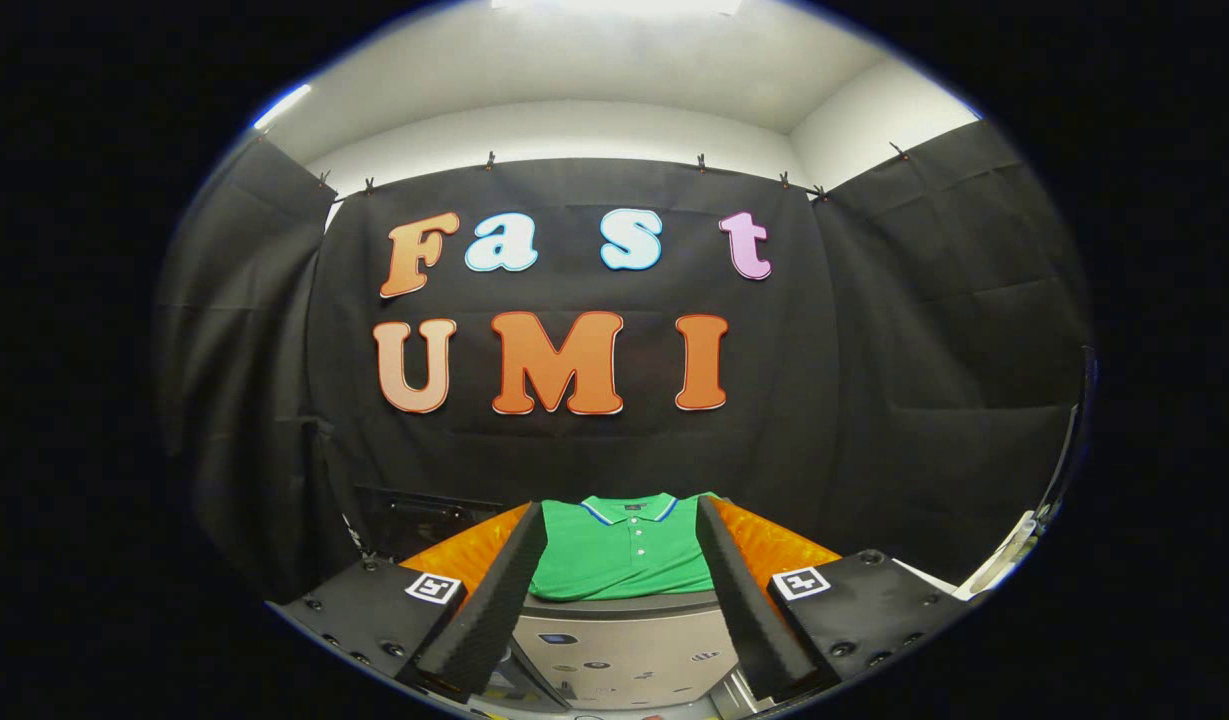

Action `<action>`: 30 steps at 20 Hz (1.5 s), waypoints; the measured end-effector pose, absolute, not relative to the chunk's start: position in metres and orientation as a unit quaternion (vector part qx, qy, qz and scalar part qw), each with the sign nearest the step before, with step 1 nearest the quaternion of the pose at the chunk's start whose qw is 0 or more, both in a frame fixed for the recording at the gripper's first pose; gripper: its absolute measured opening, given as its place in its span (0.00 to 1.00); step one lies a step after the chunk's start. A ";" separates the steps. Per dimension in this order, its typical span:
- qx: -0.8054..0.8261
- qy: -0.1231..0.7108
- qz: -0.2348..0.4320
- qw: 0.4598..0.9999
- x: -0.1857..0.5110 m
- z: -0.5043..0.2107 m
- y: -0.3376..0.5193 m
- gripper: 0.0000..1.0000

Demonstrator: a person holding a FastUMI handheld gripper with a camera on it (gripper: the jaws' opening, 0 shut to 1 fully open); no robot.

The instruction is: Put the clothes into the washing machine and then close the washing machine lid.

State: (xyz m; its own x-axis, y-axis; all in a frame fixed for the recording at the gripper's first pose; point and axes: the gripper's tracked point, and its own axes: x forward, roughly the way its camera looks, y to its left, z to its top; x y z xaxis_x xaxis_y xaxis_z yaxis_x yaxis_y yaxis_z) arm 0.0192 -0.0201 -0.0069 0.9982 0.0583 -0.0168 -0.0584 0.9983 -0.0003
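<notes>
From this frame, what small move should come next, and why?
Probably ease the tool forward and down toward the green polo shirt. Its fingers stand open with nothing between them, and the folded shirt lies just ahead on the orange surface, beyond the grey washing machine top.
</notes>
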 end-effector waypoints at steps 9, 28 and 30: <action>0.033 0.003 0.057 0.998 0.052 -0.007 -0.033 0.97; -0.014 0.018 0.010 1.000 0.141 -0.001 -0.011 0.97; -0.007 0.028 0.011 1.000 0.153 -0.008 -0.007 0.97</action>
State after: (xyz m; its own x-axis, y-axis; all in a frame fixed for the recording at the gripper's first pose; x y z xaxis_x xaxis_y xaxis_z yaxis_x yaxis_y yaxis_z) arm 0.1532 -0.0073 -0.0082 0.9982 0.0215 -0.0560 -0.0222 0.9997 -0.0127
